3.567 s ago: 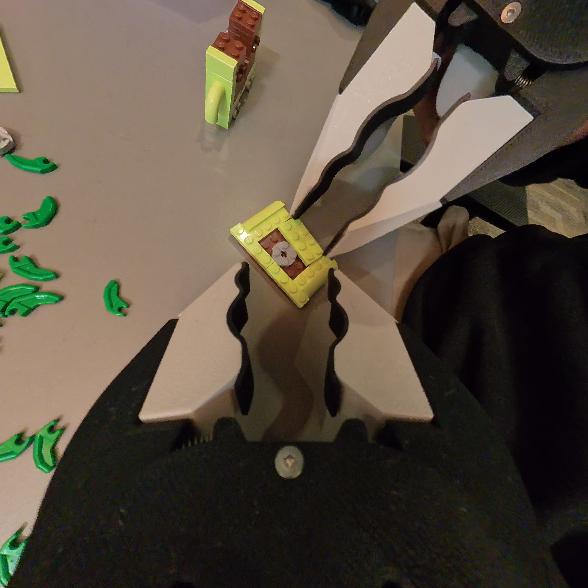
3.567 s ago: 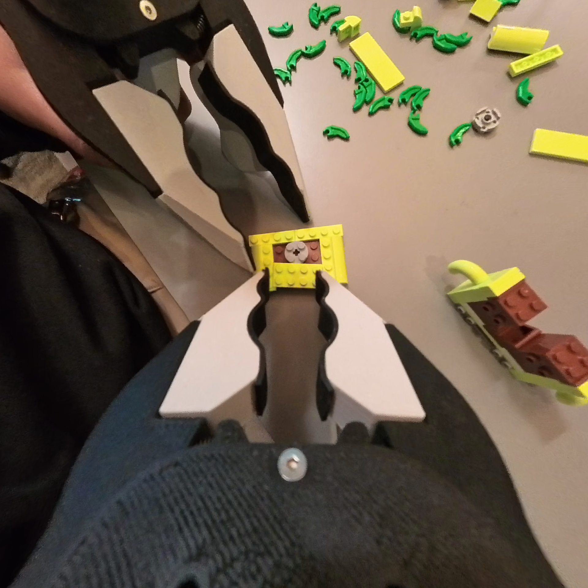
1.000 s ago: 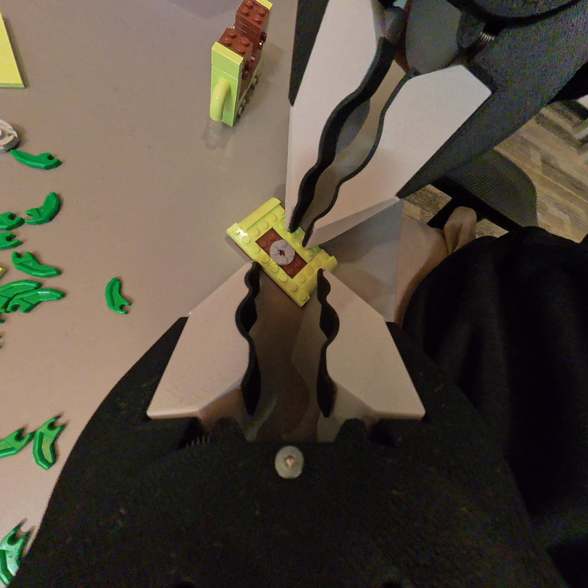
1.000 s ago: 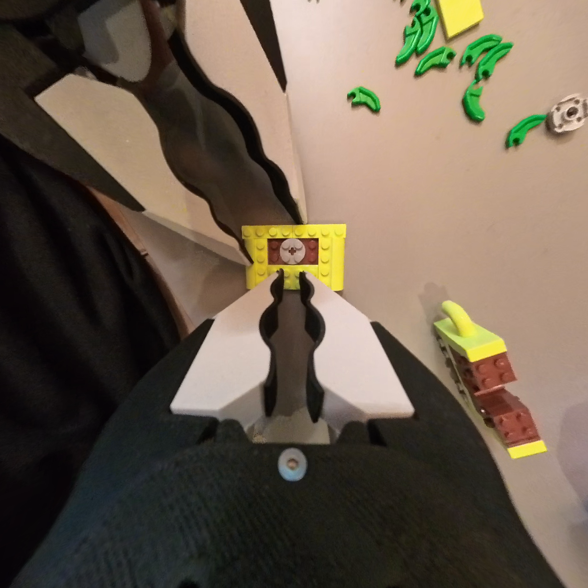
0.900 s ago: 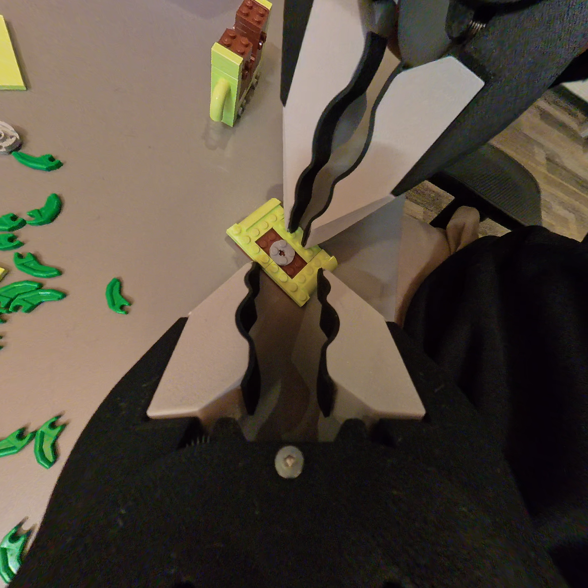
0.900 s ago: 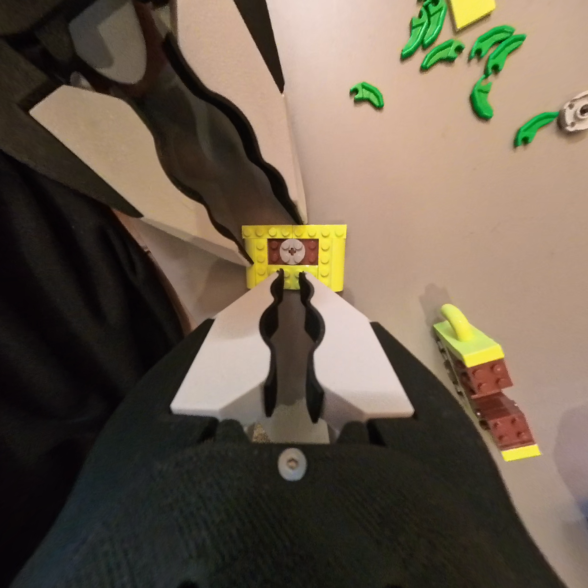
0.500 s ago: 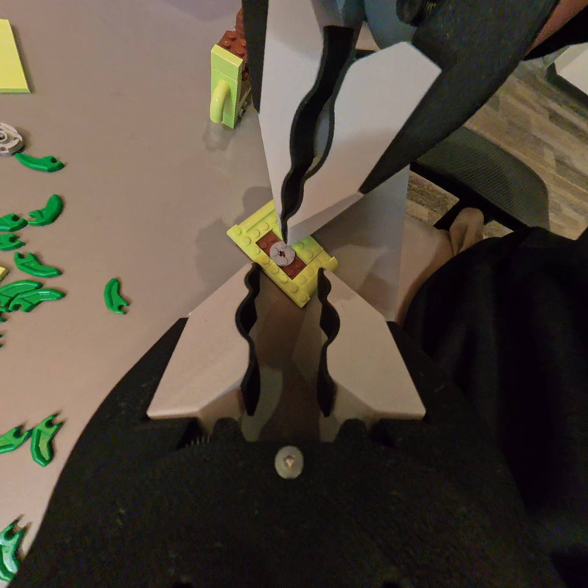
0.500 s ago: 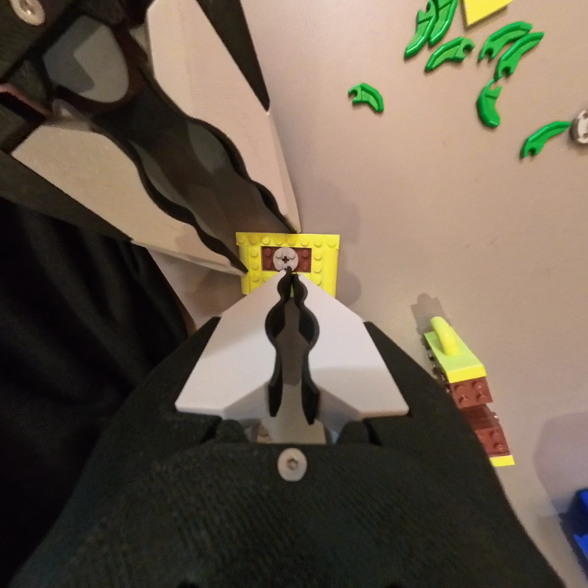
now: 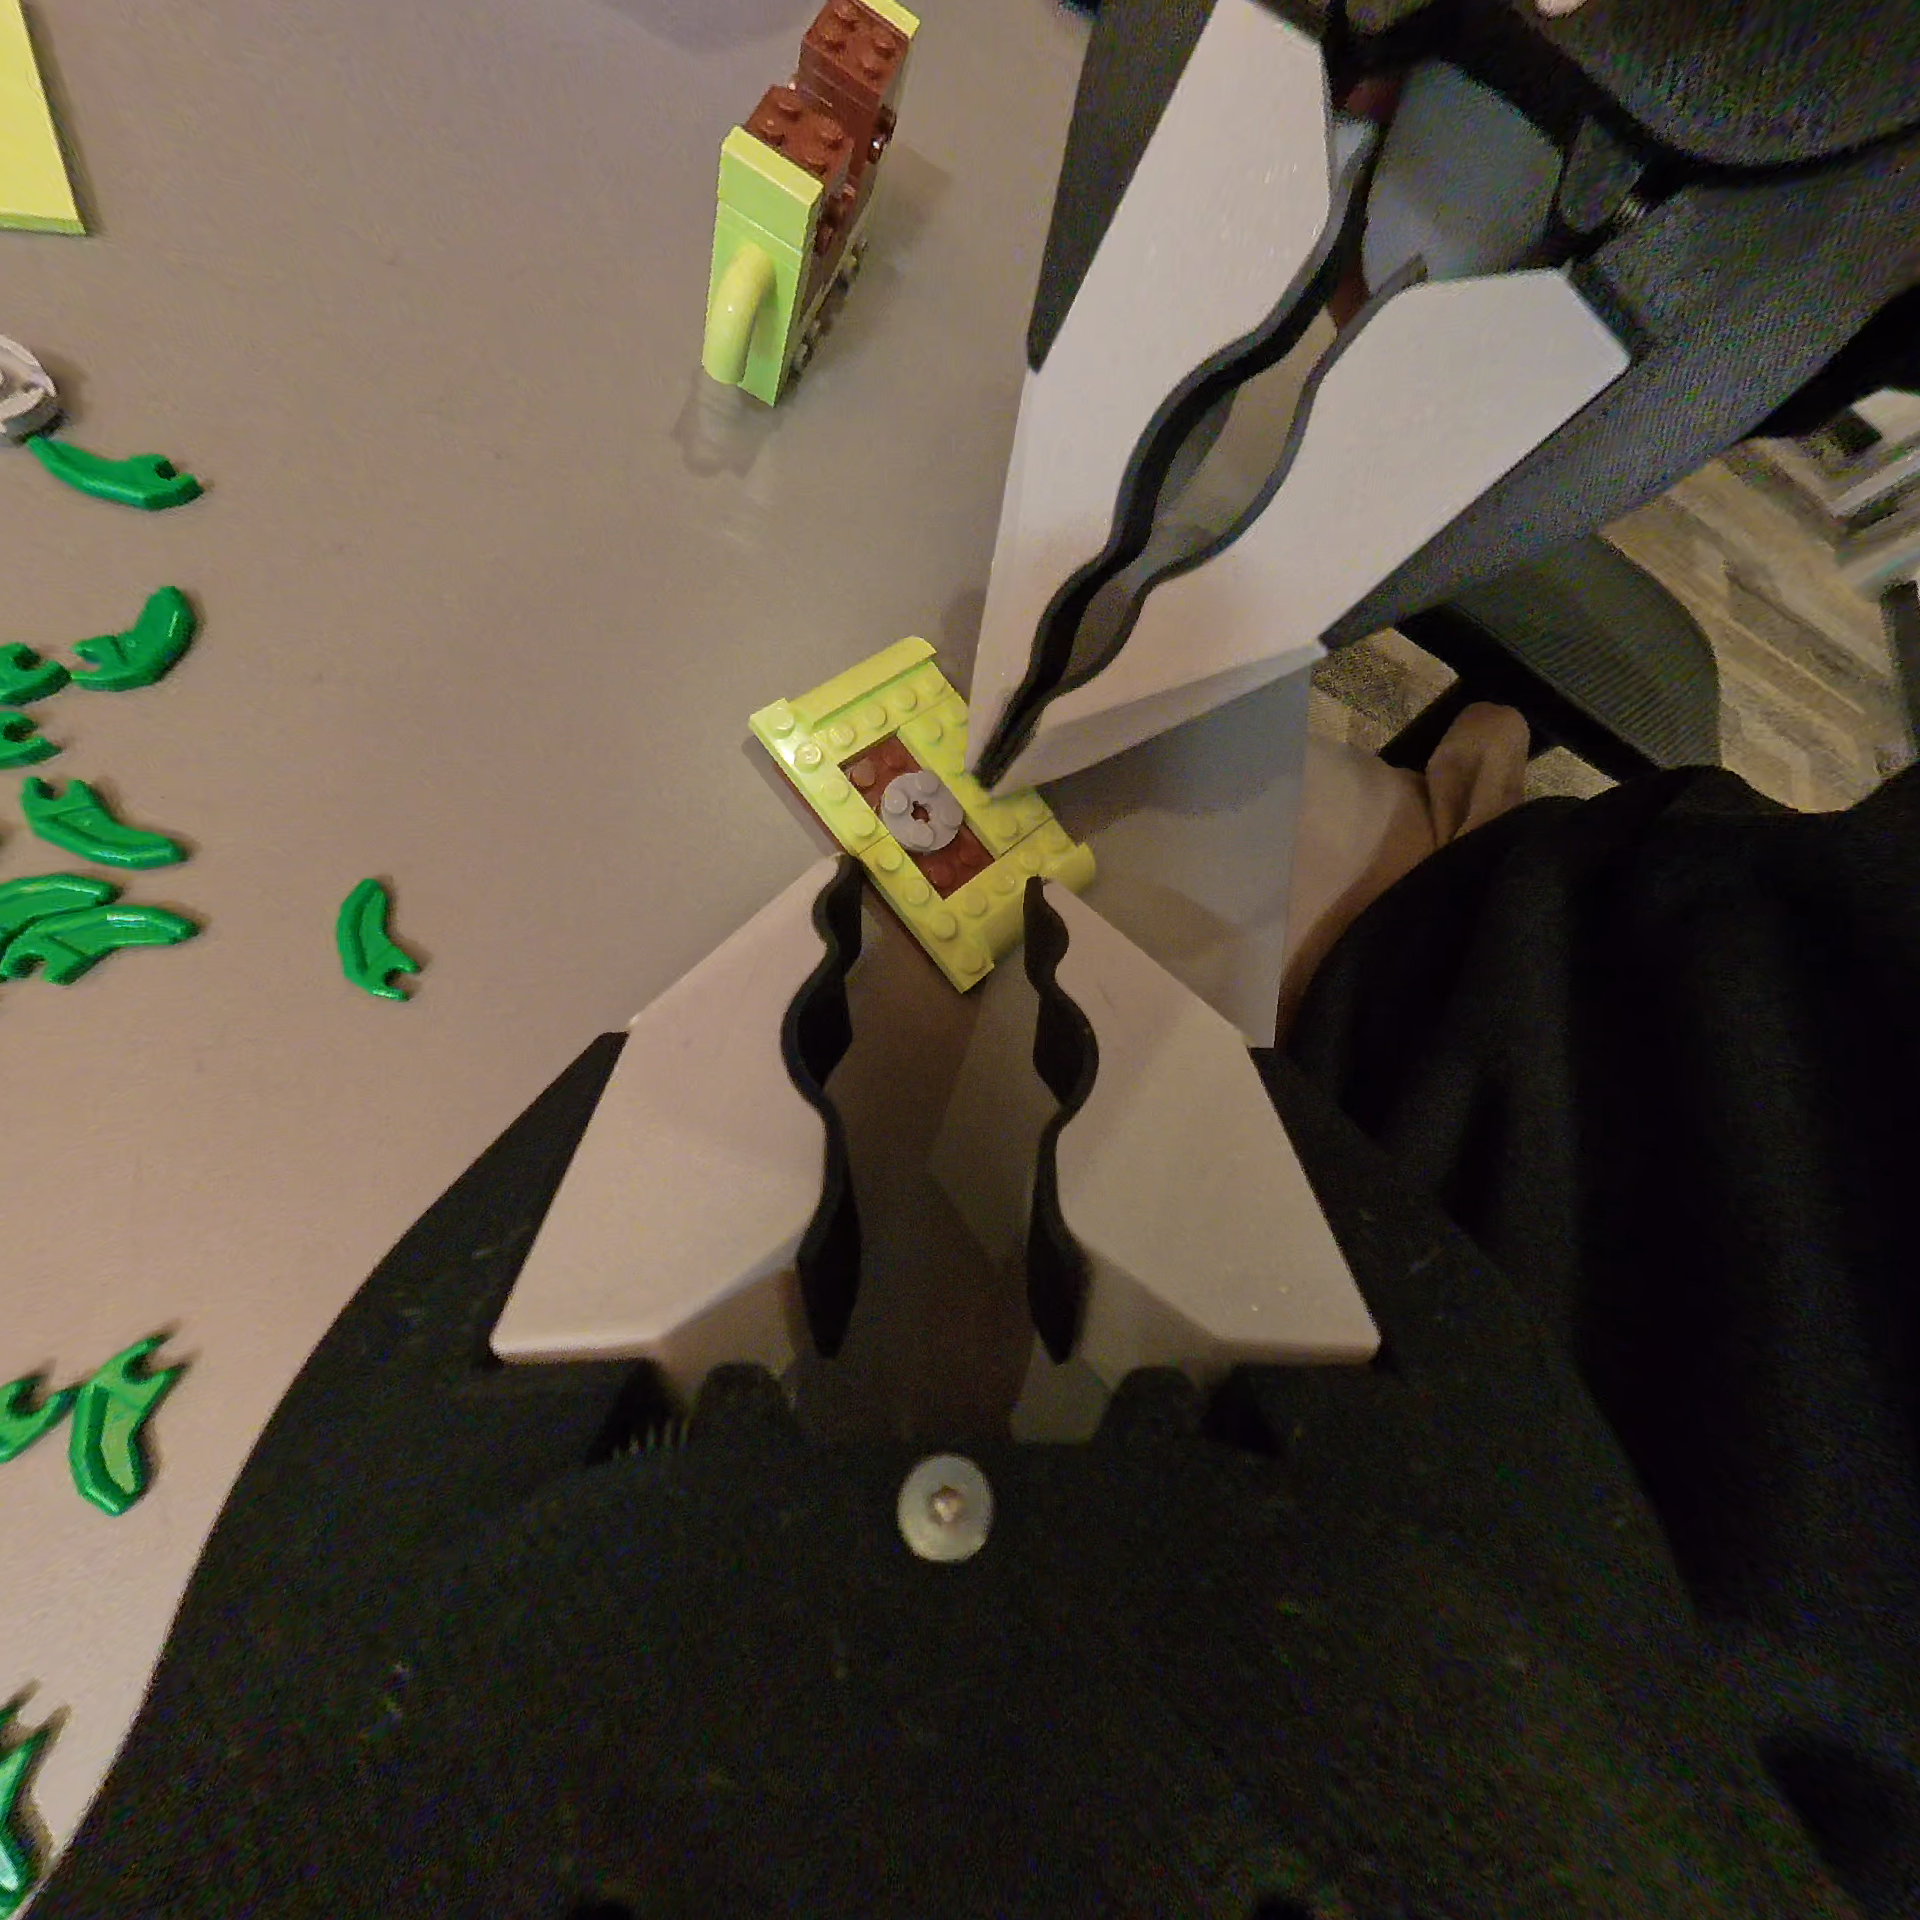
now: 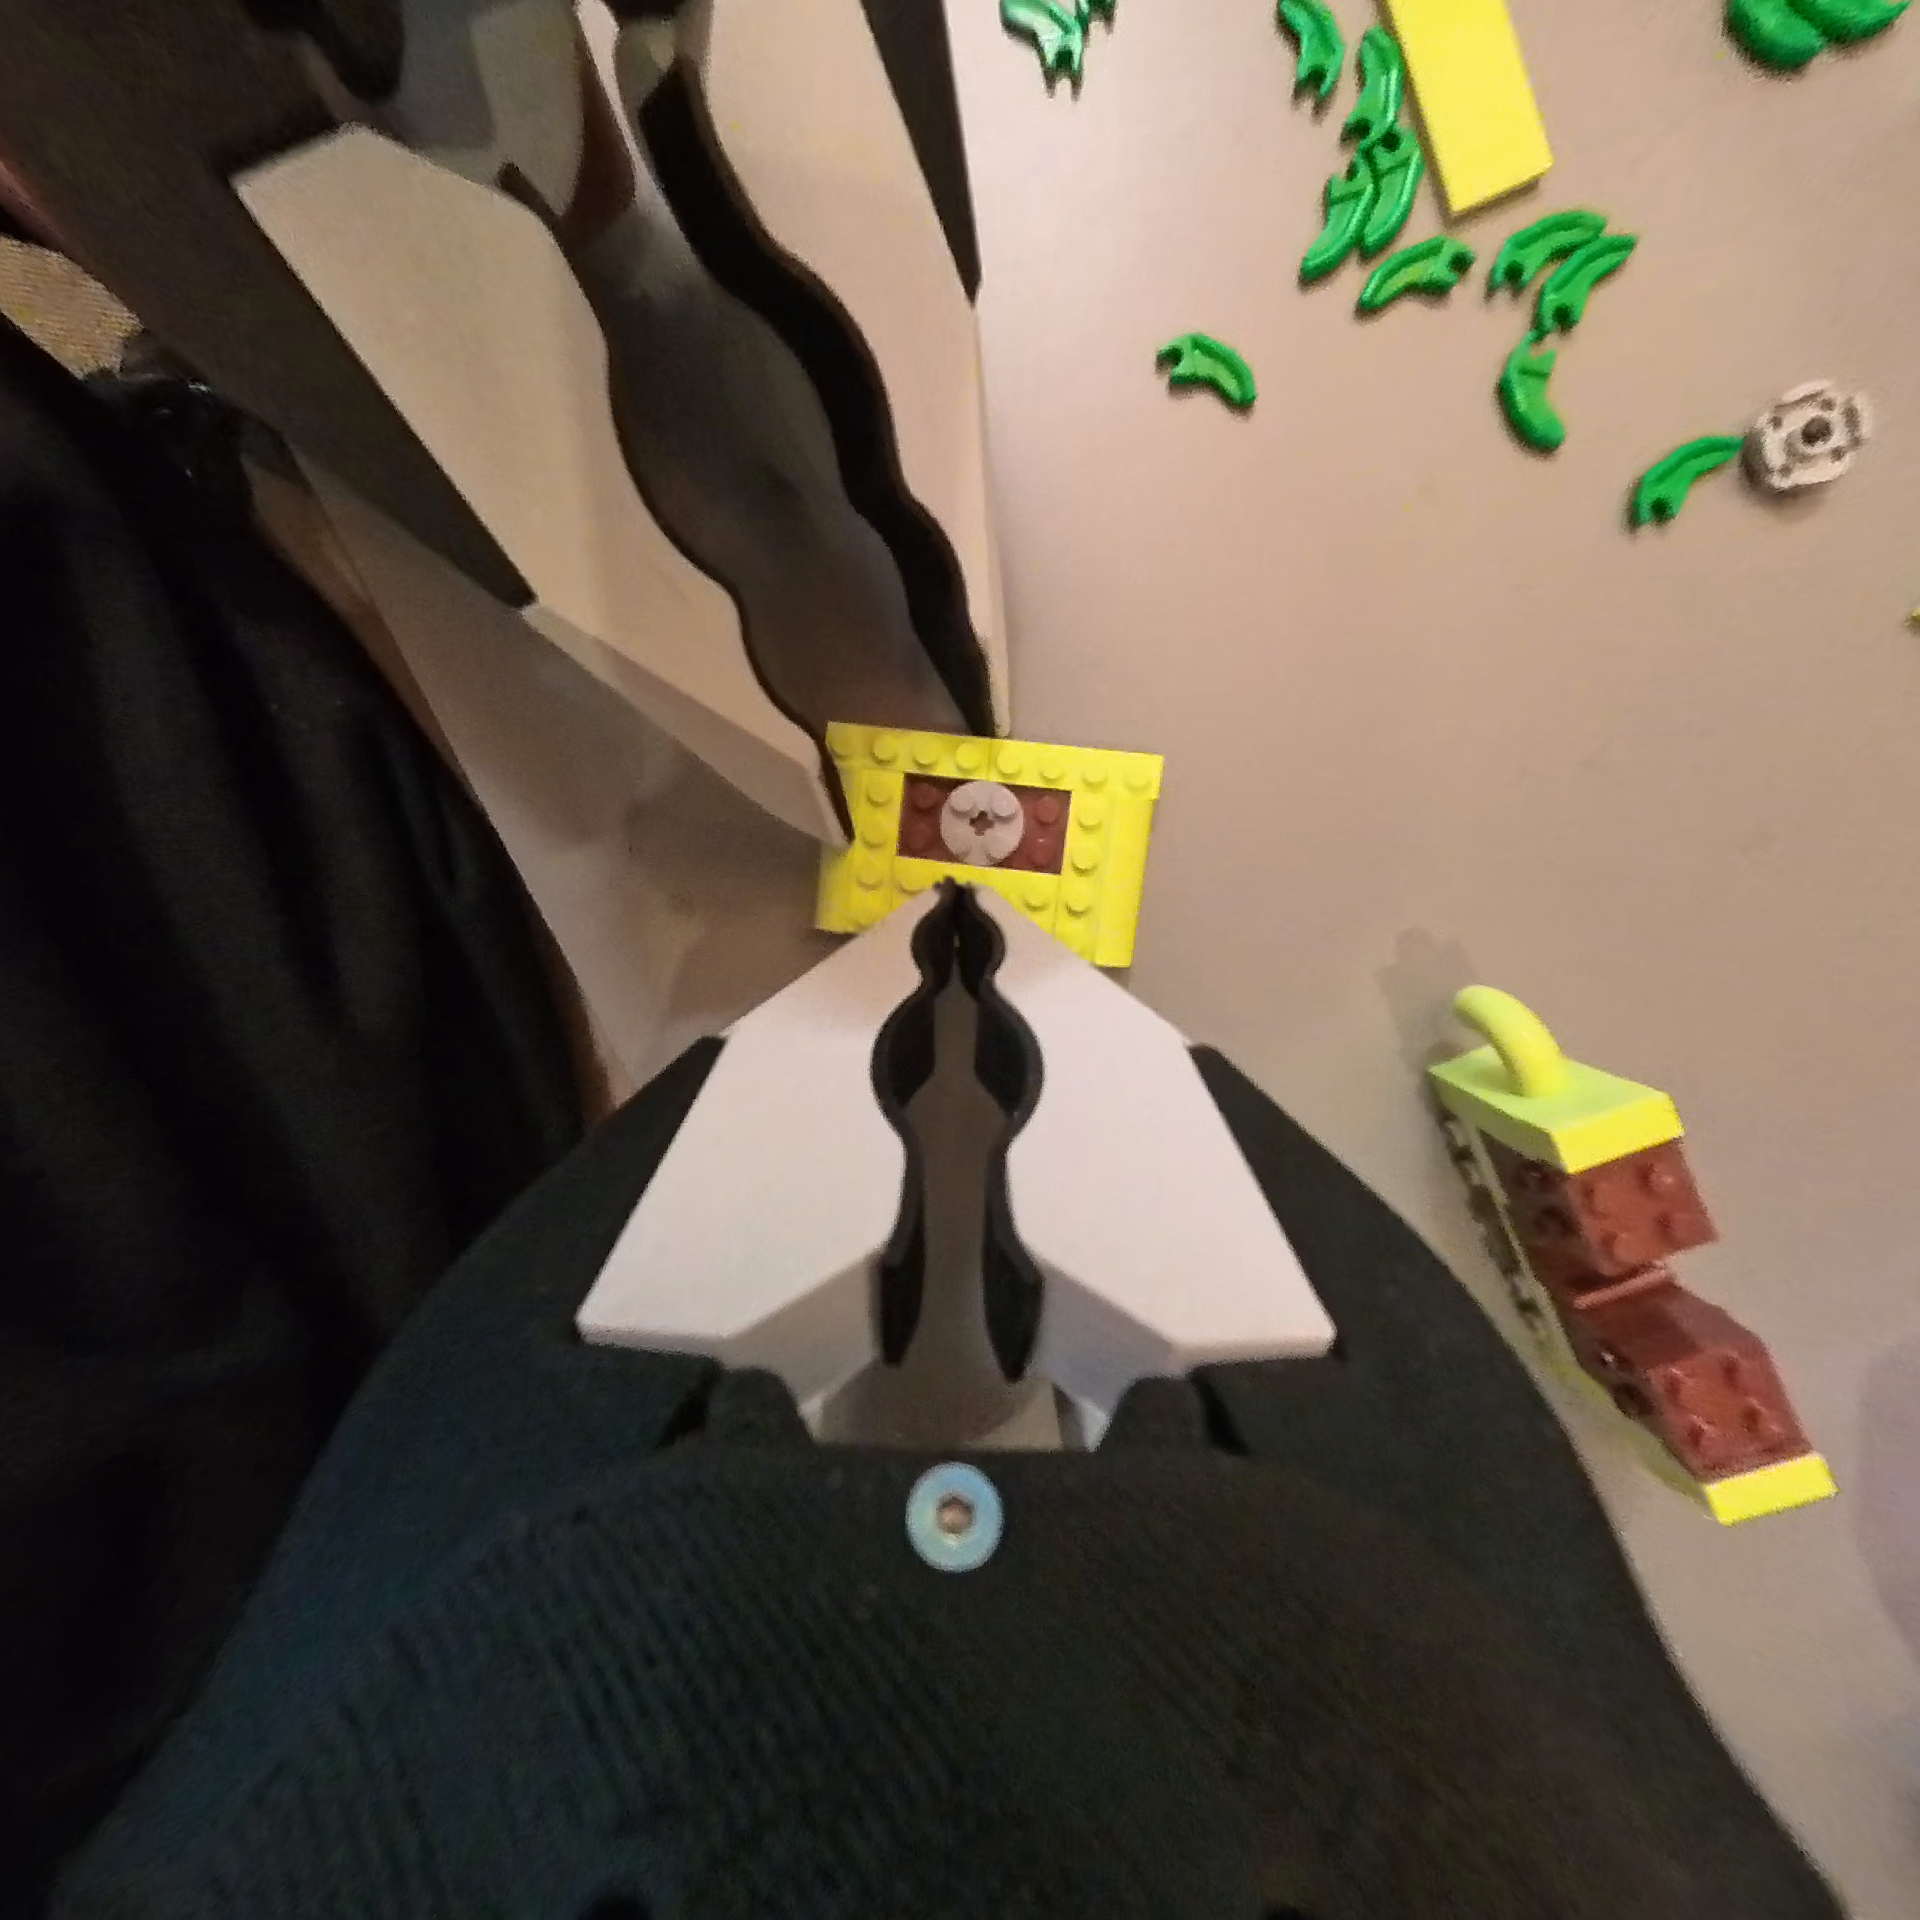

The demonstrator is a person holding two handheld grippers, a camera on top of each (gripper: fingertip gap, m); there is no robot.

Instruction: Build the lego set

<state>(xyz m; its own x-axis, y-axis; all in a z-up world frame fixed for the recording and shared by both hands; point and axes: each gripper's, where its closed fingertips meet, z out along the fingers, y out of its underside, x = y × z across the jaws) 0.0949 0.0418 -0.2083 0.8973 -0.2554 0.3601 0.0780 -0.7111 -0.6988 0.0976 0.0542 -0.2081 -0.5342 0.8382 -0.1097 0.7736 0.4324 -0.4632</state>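
Observation:
A lime frame of plates (image 9: 977, 914) with a brown plate and a grey round plate (image 9: 920, 810) in its middle lies near the grey table's edge. It also shows in the right wrist view (image 10: 1091, 894). My left gripper (image 9: 935, 873) is shut on one end of the frame; it enters the right wrist view from the upper left (image 10: 904, 774). My right gripper (image 10: 951, 888) is shut and empty. Its tips touch the frame's long edge beside the grey round plate (image 10: 980, 821). It comes in from the upper right in the left wrist view (image 9: 982, 774).
A brown and lime sub-assembly with a curved lime handle (image 9: 800, 197) (image 10: 1621, 1247) lies apart on the table. Several green leaf pieces (image 9: 94, 914) (image 10: 1392, 208), a loose grey round piece (image 10: 1803, 436) and a lime tile (image 10: 1470, 94) are scattered farther off. A person's dark clothing lies past the table edge. Only a small space, under 4 cm, lies between the two pairs of fingers. The lime tile (image 10: 1470, 94) is about 15 centimetres from both grippers' fingertips.
My left gripper narrowed onto the frame. My right gripper closed, put its tips on the grey round plate, then drew back to the frame's edge.

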